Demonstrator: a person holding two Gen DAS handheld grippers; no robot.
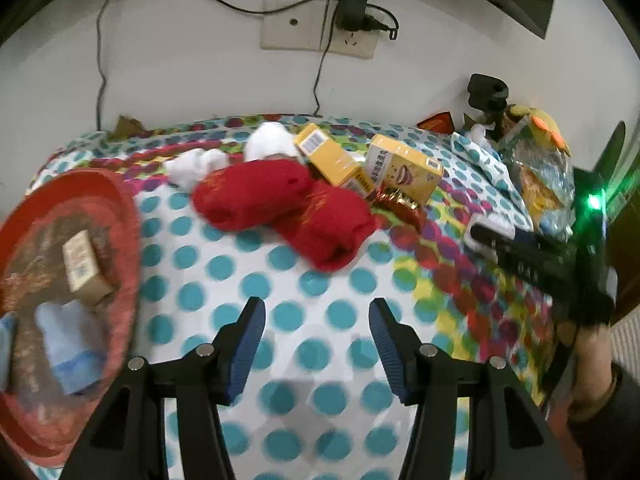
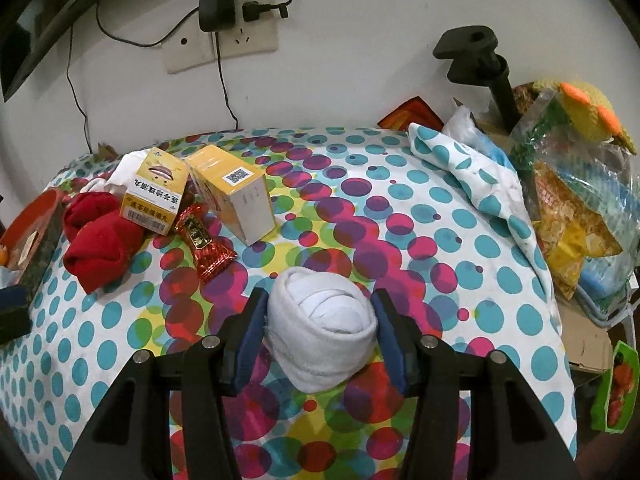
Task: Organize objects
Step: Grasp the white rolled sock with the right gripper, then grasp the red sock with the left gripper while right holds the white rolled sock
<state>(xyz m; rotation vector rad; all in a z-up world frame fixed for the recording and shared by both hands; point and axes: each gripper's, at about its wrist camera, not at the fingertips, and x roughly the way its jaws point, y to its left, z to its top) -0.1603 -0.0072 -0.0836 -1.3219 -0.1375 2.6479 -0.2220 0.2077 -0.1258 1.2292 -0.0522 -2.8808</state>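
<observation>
My right gripper [image 2: 320, 296] is shut on a rolled white sock [image 2: 324, 332], with both blue pads pressed against its sides, over the polka-dot cloth [image 2: 400, 216]. My left gripper [image 1: 317, 304] is open and holds nothing; it hangs above the cloth [image 1: 312, 280]. Beyond it lie two red sock rolls [image 1: 256, 192], more white socks [image 1: 196, 166], two yellow boxes [image 1: 328, 158] and a red candy wrapper [image 1: 400, 204]. To its left, a red tray [image 1: 120, 200] holds a small box [image 1: 82, 268] and a light-blue sock [image 1: 68, 344]. The right gripper [image 1: 486, 232] shows at the right edge of the left wrist view.
A wall socket with a plugged charger [image 2: 216, 4] and hanging cables is behind the table. At the right stand a black post [image 2: 496, 80], a folded dotted cloth [image 2: 472, 168], a plastic bag of snacks [image 2: 572, 216] and a cardboard box [image 2: 588, 340].
</observation>
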